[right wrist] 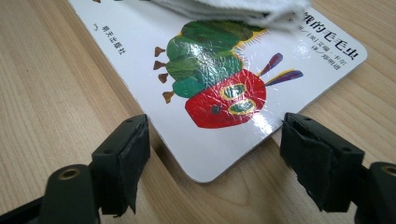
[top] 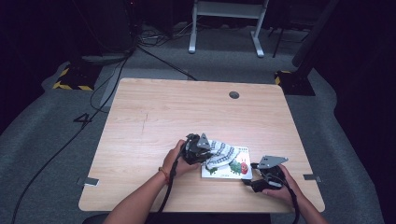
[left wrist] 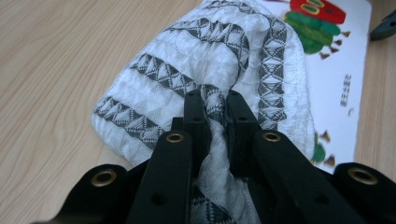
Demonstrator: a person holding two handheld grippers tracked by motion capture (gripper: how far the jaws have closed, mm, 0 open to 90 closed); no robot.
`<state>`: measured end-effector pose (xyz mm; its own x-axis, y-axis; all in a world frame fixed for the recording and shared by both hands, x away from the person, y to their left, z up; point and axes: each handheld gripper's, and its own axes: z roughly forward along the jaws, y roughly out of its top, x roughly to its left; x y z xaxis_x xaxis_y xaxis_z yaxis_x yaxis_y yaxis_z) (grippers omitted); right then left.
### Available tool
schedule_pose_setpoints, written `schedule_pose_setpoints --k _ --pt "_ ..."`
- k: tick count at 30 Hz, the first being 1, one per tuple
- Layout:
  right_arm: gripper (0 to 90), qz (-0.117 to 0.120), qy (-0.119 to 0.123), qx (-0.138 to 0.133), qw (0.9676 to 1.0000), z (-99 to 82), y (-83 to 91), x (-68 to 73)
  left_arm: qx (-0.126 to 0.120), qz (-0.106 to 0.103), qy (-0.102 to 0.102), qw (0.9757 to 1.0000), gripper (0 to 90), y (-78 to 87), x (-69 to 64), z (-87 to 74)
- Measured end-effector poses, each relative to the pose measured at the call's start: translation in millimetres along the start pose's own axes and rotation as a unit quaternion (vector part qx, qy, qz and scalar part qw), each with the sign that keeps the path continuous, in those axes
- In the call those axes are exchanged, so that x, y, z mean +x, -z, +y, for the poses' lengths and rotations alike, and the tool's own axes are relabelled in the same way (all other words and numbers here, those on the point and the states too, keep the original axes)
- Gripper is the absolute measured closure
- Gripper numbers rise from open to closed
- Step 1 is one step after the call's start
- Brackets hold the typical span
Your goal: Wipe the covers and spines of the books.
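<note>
on the wooden table [top: 154,116] a white picture book [top: 240,171] lies flat near the person's edge, its cover showing a green caterpillar with a red head [right wrist: 219,88] and a few printed characters. a white cloth with grey triangle-patterned bands [top: 219,154] is bunched up and draped over the far left part of the book, spilling off onto the bare wood beside it.

the left gripper [left wrist: 217,109] has its jaws clamped tight on a gathered fold of the cloth; in the left gripper view the fabric is squeezed into a narrow twist between the two black jaws and runs back down between the arms. in the high view the left hand [top: 180,158] holds this gripper just left of the cloth, low over the table, with the cable trailing back along the forearm.

the right gripper [right wrist: 215,154] sits at the near right corner of the book with its jaws standing apart. in the right gripper view the rounded corner of the book lies between the two padded jaws, and neither pad touches it; there is bare wood showing on both sides of the corner. the right hand [top: 275,184] holds that gripper close to the table's near edge, its grey three-cornered plate on top
</note>
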<state>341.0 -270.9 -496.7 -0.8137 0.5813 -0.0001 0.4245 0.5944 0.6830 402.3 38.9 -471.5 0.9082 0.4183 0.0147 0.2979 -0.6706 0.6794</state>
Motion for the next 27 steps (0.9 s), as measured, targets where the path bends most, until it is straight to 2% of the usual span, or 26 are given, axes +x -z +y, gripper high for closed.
schedule_pose_setpoints --k 3,8,9,10,11,15,17,19,21,27 --pt "25.6 0.0 0.0 0.0 1.0 0.0 0.1 -0.1 0.001 0.003 0.005 1.0 82.0 5.5 3.8 -4.6" --pt "26.1 0.0 0.001 0.0 1.0 0.0 0.2 -0.5 -0.002 -0.006 -0.001 1.0 81.9 -3.9 -2.4 5.2" --pt "26.8 0.002 0.003 0.001 1.0 0.0 0.6 -1.3 -0.004 -0.014 -0.014 0.9998 81.9 -12.2 -10.1 13.4" --pt "26.8 0.002 0.003 0.001 1.0 0.0 0.6 -1.3 -0.004 -0.014 -0.014 0.9998 81.9 -12.2 -10.1 13.4" --pt "27.1 0.003 0.004 0.001 1.0 -0.2 0.8 -1.7 -0.004 -0.02 -0.018 0.9996 81.9 -17.9 -15.6 19.0" --pt "28.2 0.003 0.006 0.002 1.0 -1.6 2.7 -3.4 0.003 -0.028 -0.047 0.9985 81.8 -36.3 -31.1 39.8" --pt "27.9 0.002 0.006 0.001 1.0 -2.8 3.8 -5.1 0.007 -0.031 -0.054 0.998 81.8 -43.3 -33.8 48.3" --pt "27.9 0.002 0.004 0.002 1.0 -4.1 5.2 -6.3 0.012 -0.026 -0.061 0.9977 81.8 -50.6 -33.3 56.7" --pt "27.9 0.0 0.004 0.003 1.0 -4.8 5.9 -7.4 0.014 -0.025 -0.053 0.9982 81.8 -54.5 -29.7 61.1" --pt "27.3 -0.005 -0.003 0.005 1.0 -7.6 9.2 -13.2 0.017 -0.012 -0.041 0.9989 81.7 -51.6 -18.5 58.8"
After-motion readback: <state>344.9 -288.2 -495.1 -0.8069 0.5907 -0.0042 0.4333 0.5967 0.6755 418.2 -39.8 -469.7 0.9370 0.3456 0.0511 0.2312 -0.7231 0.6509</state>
